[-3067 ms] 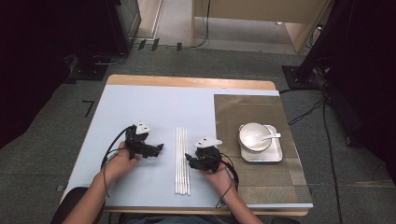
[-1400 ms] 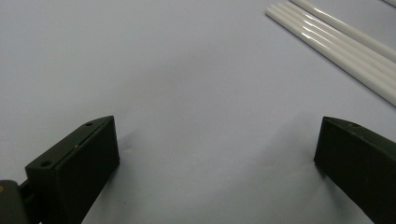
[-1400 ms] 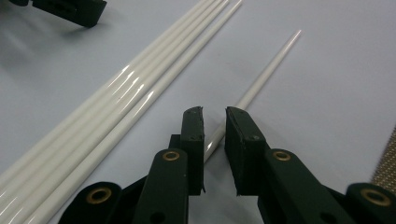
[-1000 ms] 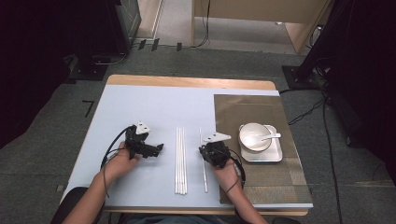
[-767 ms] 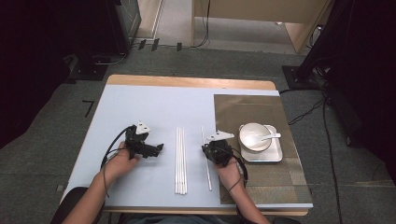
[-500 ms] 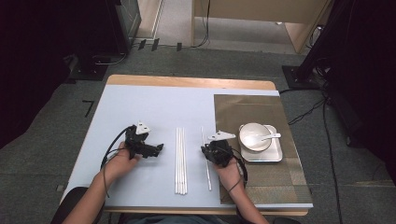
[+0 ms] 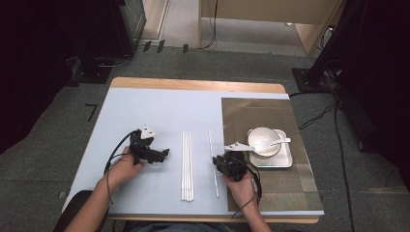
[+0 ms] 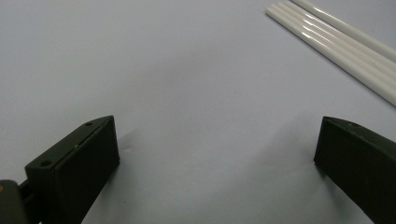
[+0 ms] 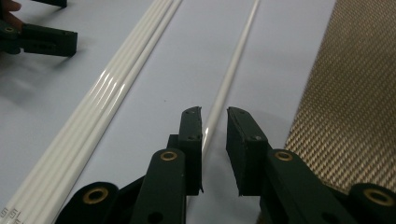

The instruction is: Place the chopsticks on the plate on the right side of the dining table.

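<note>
A bundle of several thin white sticks (image 7: pixel 187 164) lies lengthwise in the middle of the pale blue table (image 7: pixel 159 111). One single white stick (image 7: pixel 213 164) lies apart on its right, near the brown mat's edge. My right gripper (image 7: pixel 217 161) sits low over the near part of that stick (image 9: pixel 233 70). Its jaws have just been opening: they stand a little apart (image 9: pixel 215 114) with the stick between them, and the pads do not press on it. My left gripper (image 7: pixel 163 154) rests on the table left of the bundle (image 8: pixel 336 46), wide open (image 8: pixel 217 154) and empty.
A brown woven mat (image 7: pixel 270 111) covers the table's right part. On it stands a metal tray (image 7: pixel 285 163) with a white bowl (image 7: pixel 261 137) and a white spoon (image 7: pixel 279 141). Cables trail from both grippers toward the near edge.
My right gripper carried one stick rightward away from the bundle, set it down beside the mat and loosened its jaws. The left gripper has stayed still.
</note>
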`<control>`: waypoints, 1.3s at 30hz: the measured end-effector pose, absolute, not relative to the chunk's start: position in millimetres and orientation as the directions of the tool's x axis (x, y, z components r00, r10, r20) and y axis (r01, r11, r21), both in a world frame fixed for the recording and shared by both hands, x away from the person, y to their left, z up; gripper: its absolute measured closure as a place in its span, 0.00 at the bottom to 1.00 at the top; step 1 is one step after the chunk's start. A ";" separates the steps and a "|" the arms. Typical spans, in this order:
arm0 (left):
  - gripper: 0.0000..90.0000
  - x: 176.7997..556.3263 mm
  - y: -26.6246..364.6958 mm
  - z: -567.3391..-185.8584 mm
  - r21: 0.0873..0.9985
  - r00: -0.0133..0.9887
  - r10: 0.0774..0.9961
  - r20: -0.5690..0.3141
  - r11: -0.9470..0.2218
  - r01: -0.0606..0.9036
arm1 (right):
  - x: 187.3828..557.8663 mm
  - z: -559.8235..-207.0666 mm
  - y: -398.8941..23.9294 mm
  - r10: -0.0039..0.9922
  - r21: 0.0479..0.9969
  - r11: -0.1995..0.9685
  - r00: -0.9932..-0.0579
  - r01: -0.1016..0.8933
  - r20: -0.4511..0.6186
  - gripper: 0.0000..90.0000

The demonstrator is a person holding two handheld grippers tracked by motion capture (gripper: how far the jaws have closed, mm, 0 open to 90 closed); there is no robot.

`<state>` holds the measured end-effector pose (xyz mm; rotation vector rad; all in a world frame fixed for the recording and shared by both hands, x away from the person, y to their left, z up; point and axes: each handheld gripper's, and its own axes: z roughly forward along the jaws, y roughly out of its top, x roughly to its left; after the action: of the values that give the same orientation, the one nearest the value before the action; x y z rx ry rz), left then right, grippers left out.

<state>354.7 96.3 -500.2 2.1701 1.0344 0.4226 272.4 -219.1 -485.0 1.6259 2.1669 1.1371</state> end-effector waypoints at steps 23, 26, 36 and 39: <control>0.00 354.8 96.3 -500.3 0.703 0.630 0.777 -0.002 -0.447 0.553 | 266.3 -490.1 -204.6 0.902 0.663 0.136 -0.368 0.736 0.223 0.90; 0.00 354.8 96.3 -500.3 0.703 0.630 0.777 -0.002 -0.447 0.553 | 264.7 -490.3 -201.5 0.906 0.672 0.171 -0.383 0.720 0.180 0.91; 0.00 354.9 96.3 -500.3 0.703 0.630 0.777 -0.002 -0.447 0.553 | 272.8 -491.2 -205.1 0.897 0.672 0.153 -0.387 0.724 0.213 0.94; 0.00 354.9 96.3 -500.3 0.703 0.630 0.777 -0.002 -0.447 0.553 | 274.0 -491.2 -205.3 0.897 0.670 0.150 -0.386 0.727 0.217 0.94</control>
<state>354.9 96.3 -500.3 2.1696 1.0348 0.4223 274.0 -205.3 -491.2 1.5855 2.1926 1.0616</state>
